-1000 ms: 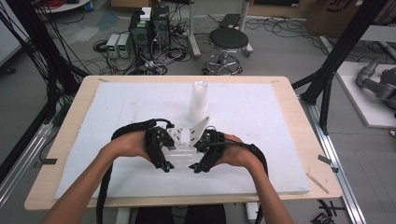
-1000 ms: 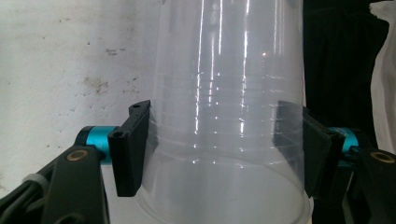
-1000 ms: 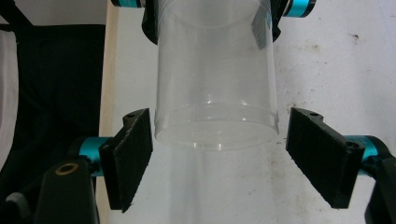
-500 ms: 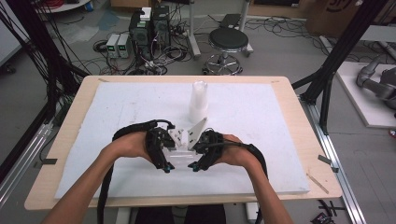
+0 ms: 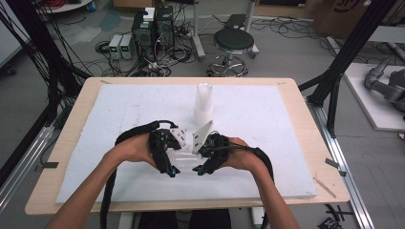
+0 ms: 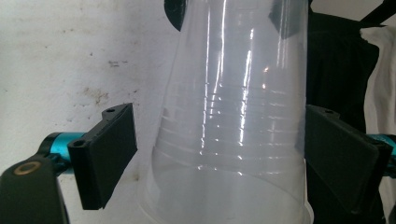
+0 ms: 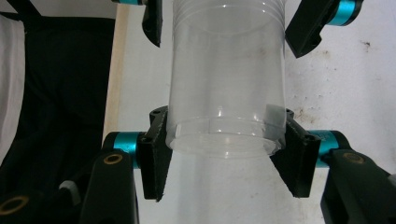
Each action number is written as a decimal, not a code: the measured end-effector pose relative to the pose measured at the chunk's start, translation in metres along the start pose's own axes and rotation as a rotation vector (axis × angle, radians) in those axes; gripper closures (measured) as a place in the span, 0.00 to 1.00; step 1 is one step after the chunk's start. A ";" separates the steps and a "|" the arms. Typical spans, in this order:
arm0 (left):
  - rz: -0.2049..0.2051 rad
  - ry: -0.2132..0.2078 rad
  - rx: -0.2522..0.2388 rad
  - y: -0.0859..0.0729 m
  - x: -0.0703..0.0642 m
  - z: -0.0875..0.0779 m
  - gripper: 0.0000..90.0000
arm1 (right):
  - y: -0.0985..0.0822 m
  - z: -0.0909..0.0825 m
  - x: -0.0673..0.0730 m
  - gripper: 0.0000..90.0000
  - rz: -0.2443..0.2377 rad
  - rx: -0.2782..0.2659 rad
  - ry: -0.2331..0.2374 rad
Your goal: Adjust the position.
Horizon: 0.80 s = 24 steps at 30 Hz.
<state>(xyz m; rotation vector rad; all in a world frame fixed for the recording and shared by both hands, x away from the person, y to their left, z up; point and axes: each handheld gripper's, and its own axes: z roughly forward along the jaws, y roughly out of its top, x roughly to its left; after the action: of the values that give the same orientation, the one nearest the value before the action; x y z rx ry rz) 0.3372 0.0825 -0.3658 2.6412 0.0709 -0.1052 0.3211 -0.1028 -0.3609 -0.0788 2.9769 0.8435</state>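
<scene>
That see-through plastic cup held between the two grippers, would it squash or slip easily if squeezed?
Probably both. The clear cup looks thin-walled, so it would likely flex or crumple under a firm pinch; the right gripper clamps it near its base. Its glossy, tapered wall suggests it could slide out. It looks empty, so probably very light and easy to tip.

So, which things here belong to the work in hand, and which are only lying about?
In the job:
- clear plastic cup, lying between both hands
- right tongs, shut on its base
- left tongs, just opened, pads off the cup
- stack of cups, upright behind

Lying about:
- white foam board
- stool
- boxes and cables on the floor
</scene>
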 end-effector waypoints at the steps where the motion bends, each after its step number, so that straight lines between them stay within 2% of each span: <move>1: -0.003 -0.006 -0.010 -0.001 0.000 0.000 0.14 | -0.001 0.000 -0.001 0.49 -0.001 -0.003 0.002; 4: -0.004 -0.012 -0.046 -0.004 0.000 -0.003 0.14 | -0.004 0.000 -0.001 0.49 0.009 -0.005 0.001; 7: -0.012 -0.014 -0.118 -0.010 -0.001 -0.007 0.13 | -0.008 0.000 -0.001 0.49 0.010 -0.024 -0.002; 8: -0.019 -0.015 -0.157 -0.012 -0.001 -0.009 0.12 | -0.010 -0.001 -0.002 0.49 0.016 -0.035 0.003; 9: -0.020 -0.012 -0.192 -0.015 -0.001 -0.012 0.11 | -0.015 -0.004 -0.003 0.49 0.024 -0.078 0.009; 11: -0.008 0.010 -0.257 -0.021 -0.002 -0.018 0.09 | -0.018 -0.005 -0.003 0.49 0.033 -0.096 0.007; 14: -0.013 0.020 -0.364 -0.029 -0.003 -0.025 0.08 | -0.027 -0.008 -0.005 0.49 0.050 -0.165 0.009; 18: -0.034 0.037 -0.473 -0.040 -0.004 -0.030 0.08 | -0.036 -0.012 -0.004 0.49 0.065 -0.238 0.021; 20: -0.040 0.038 -0.520 -0.045 -0.005 -0.031 0.08 | -0.040 -0.013 -0.005 0.49 0.069 -0.258 0.011; 24: -0.049 0.059 -0.557 -0.053 -0.007 -0.031 0.08 | -0.046 -0.014 -0.005 0.49 0.074 -0.286 0.004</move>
<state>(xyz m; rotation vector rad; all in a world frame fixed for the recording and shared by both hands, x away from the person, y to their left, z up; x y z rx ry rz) 0.3288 0.1437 -0.3636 2.0859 0.1599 -0.0190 0.3280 -0.1493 -0.3726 0.0199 2.8557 1.2729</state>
